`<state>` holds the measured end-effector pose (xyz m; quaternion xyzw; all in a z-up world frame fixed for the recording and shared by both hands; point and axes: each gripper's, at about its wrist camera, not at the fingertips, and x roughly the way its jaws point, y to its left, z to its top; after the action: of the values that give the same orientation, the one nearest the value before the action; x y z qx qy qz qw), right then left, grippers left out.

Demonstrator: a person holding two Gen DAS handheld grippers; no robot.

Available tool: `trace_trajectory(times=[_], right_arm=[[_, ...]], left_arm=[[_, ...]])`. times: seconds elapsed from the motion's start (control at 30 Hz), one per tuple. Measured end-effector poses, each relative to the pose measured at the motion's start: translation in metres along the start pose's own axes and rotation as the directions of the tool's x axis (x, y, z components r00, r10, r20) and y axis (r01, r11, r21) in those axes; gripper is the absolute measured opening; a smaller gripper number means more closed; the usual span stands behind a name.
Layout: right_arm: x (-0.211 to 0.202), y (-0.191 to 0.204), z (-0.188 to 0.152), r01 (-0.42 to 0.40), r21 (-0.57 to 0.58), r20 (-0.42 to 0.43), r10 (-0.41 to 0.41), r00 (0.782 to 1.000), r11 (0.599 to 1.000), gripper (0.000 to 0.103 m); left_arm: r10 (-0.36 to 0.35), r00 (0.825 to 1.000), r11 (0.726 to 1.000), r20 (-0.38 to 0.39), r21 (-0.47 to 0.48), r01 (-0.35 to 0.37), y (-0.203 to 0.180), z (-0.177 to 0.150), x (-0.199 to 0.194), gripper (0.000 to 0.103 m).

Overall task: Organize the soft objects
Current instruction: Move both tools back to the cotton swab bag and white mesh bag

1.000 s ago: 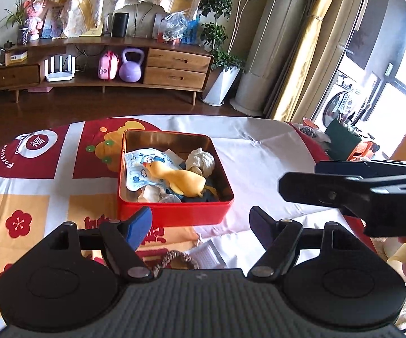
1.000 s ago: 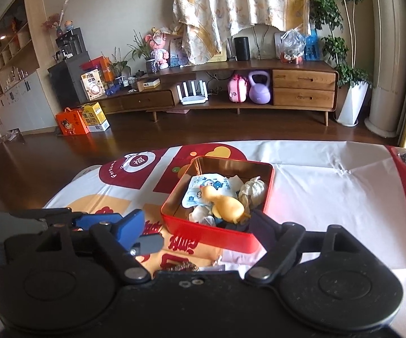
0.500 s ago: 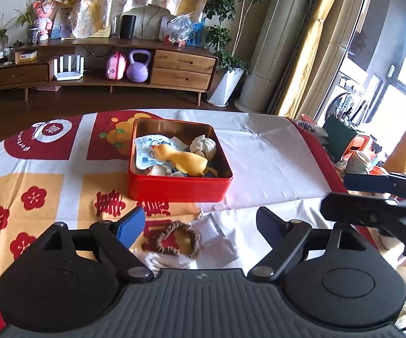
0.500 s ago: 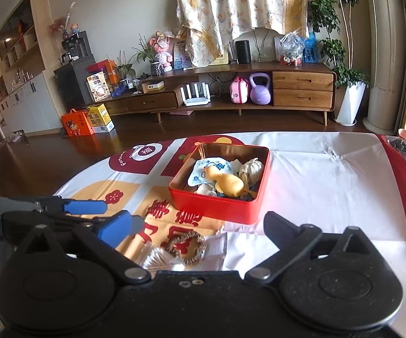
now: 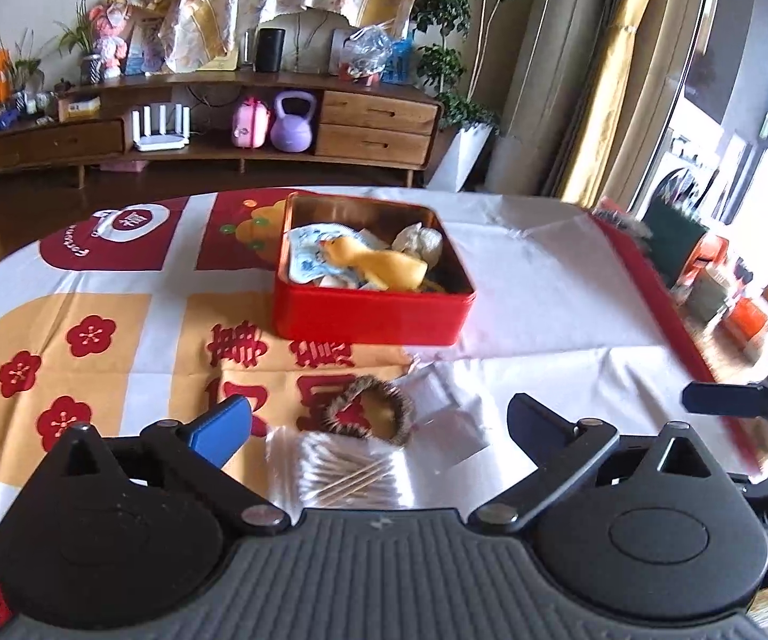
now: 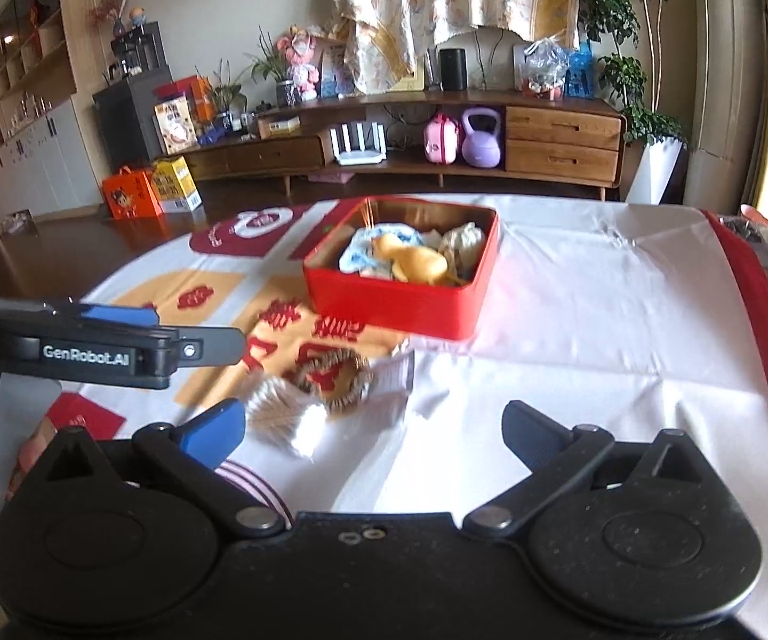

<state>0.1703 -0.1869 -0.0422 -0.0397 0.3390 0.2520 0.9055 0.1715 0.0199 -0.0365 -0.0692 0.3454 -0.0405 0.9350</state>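
Left wrist view: the left gripper (image 5: 378, 421), empty and opening wide, has the cotton swab bag (image 5: 349, 472) just ahead between its fingers, long axis running left-right. The right gripper (image 6: 373, 434), spread and empty, sees it off left. The red tin (image 5: 373, 314) lies farther.

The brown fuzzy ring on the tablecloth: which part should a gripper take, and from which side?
Take the near arc of the brown fuzzy ring, coming from above with one finger inside the hole and one outside. It lies flat on the tablecloth, so its thin band offers no side to pinch. The cotton swab packet touches its near edge, so approach carefully.
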Motion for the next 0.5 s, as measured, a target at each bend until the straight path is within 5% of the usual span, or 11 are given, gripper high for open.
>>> trace_trajectory(times=[0.5], right_arm=[[0.045, 0.005, -0.039, 0.02, -0.007, -0.122, -0.021, 0.992, 1.0, 0.102]], left_arm=[[-0.009, 0.993, 1.0, -0.12, -0.023, 0.006, 0.011, -0.044, 0.051, 0.103]])
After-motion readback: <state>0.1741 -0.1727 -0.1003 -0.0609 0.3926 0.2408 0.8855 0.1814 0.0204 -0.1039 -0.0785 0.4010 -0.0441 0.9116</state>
